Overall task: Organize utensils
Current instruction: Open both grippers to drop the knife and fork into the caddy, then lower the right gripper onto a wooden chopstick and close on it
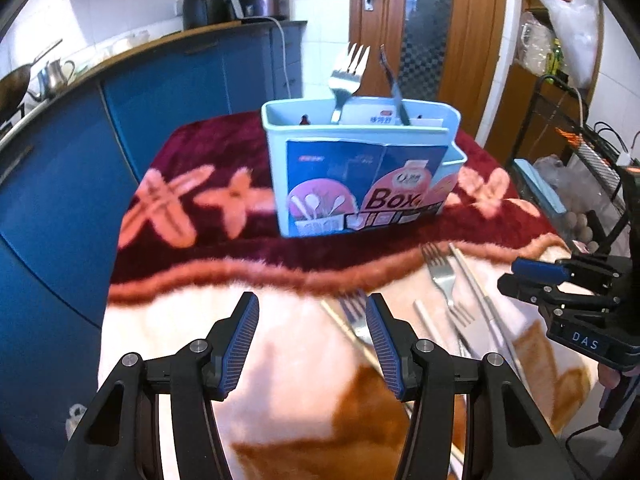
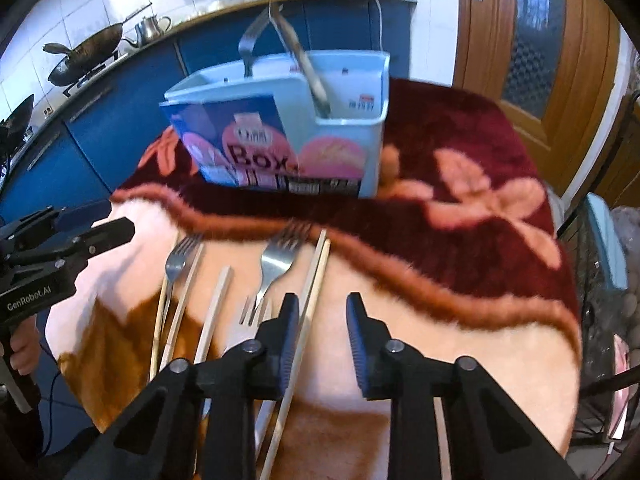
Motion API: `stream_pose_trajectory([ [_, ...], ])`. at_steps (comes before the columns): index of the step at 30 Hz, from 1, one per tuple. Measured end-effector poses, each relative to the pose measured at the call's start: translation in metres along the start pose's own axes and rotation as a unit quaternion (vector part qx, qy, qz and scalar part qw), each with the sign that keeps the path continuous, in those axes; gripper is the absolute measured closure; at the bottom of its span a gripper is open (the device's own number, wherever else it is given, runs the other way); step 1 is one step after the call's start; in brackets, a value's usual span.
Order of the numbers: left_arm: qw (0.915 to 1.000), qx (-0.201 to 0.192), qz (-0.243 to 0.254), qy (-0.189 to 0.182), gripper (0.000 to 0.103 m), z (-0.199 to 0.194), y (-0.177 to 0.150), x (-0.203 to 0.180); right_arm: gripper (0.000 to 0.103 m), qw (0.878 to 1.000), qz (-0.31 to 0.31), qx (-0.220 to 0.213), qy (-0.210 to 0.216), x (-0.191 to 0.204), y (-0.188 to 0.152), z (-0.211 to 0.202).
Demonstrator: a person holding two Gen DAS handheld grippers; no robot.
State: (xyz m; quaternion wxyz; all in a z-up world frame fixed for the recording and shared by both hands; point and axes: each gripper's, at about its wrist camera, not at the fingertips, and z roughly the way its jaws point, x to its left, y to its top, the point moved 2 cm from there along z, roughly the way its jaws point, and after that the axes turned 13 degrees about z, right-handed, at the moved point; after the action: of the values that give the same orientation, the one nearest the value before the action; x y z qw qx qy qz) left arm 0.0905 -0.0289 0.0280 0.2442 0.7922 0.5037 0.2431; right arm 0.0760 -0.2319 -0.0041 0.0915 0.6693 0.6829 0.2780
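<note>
Beside the box (image 1: 360,168), loose forks (image 2: 276,264) await sorting; left hand-held gripper (image 1: 312,344) wide, right hand-held gripper (image 2: 322,344) narrower, both empty.

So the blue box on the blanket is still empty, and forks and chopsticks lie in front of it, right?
Not empty: the left wrist view shows a fork and another utensil already standing in the box. Forks and chopsticks do lie on the blanket in front.

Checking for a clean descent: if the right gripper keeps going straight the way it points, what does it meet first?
Probably the blanket: the gap of the right gripper shows only bare pink fabric. The chopsticks lie just beside its left finger, so that finger might clip them; depth is unclear.
</note>
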Motion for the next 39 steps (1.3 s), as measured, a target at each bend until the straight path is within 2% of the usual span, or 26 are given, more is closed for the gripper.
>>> stream_pose_trajectory([
  [2, 1.0, 0.004, -0.004, 0.0, 0.046, 0.003, -0.002, 0.002, 0.082, 1.0, -0.001, 0.008, -0.004, 0.001, 0.0, 0.004],
  [9, 0.9997, 0.019, -0.013, -0.003, 0.046, 0.013, -0.009, 0.008, 0.083, 0.999, 0.011, 0.038, 0.008, -0.001, 0.002, 0.015],
  [14, 0.9994, 0.027, -0.019, -0.008, 0.046, 0.02, -0.012, 0.011, 0.094, 0.998, 0.018, 0.048, 0.024, -0.001, 0.009, 0.02],
  [19, 0.999, 0.035, -0.024, -0.014, 0.046, 0.024, -0.015, 0.012, 0.095, 0.997, 0.031, 0.053, 0.036, -0.006, 0.009, 0.02],
  [28, 0.9977, 0.05, -0.026, -0.038, 0.046, 0.029, -0.017, 0.005, 0.097, 0.999, 0.026, 0.046, 0.009, -0.013, 0.002, 0.012],
  [35, 0.9939, 0.076, -0.017, -0.078, 0.046, 0.035, -0.024, -0.015, 0.097, 0.998, 0.029, 0.049, 0.009, -0.021, -0.004, 0.007],
  [39, 0.9929, 0.087, -0.017, -0.08, 0.046, 0.04, -0.027, -0.019, 0.097, 0.998, 0.03, 0.048, 0.01, -0.022, -0.005, 0.006],
])
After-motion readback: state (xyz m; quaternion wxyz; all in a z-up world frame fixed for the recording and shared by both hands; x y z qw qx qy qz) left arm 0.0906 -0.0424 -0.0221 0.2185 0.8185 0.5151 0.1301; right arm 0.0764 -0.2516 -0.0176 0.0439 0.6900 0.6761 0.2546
